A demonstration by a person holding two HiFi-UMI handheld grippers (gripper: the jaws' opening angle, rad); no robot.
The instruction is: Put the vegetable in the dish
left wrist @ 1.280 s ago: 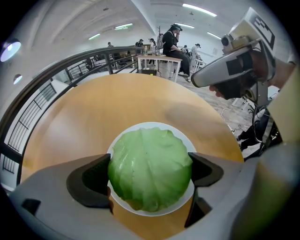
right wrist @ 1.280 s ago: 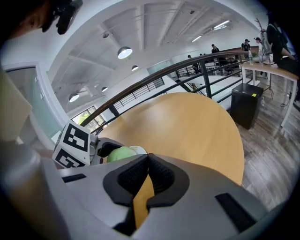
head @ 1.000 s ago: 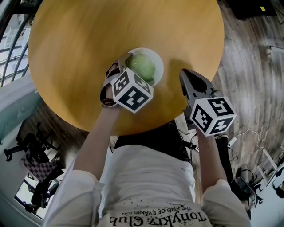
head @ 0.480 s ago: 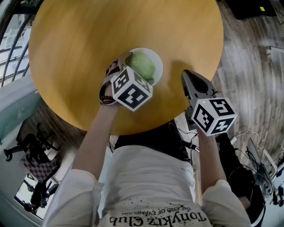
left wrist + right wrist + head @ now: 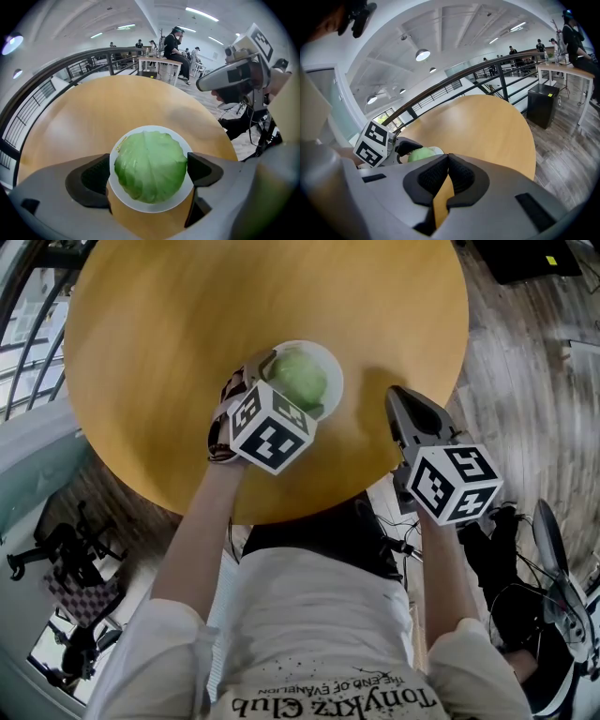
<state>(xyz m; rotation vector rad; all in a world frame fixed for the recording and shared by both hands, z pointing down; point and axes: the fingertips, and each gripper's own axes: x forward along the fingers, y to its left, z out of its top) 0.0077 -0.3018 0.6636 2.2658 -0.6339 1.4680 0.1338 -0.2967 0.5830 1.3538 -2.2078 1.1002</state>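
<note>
The cabbage [image 5: 298, 379] sits in the white dish [image 5: 146, 207], just above the middle of the head view, on the round wooden table [image 5: 187, 315]. It nearly fills the dish, with only a thin white rim showing around it. It is a round head with no long axis to speak of. In the left gripper view it lies dead ahead of the left gripper [image 5: 147, 173] and centred in the gap. The jaws are spread wide, one pad at each flank of the cabbage. The pads are close to the leaves, but I cannot tell whether they touch. By the look of it the placing is done and the release is either made or nearly so. What counts next is that the cabbage is squarely between the pads, so a clean exit would be straight back or up along the gripper's own line, with no sideways drift to nudge cabbage or dish. The right gripper [image 5: 447, 168] is at the lower right of the dish, apart from it, its jaws pressed together on nothing; the left is plainly the nearer.
</note>
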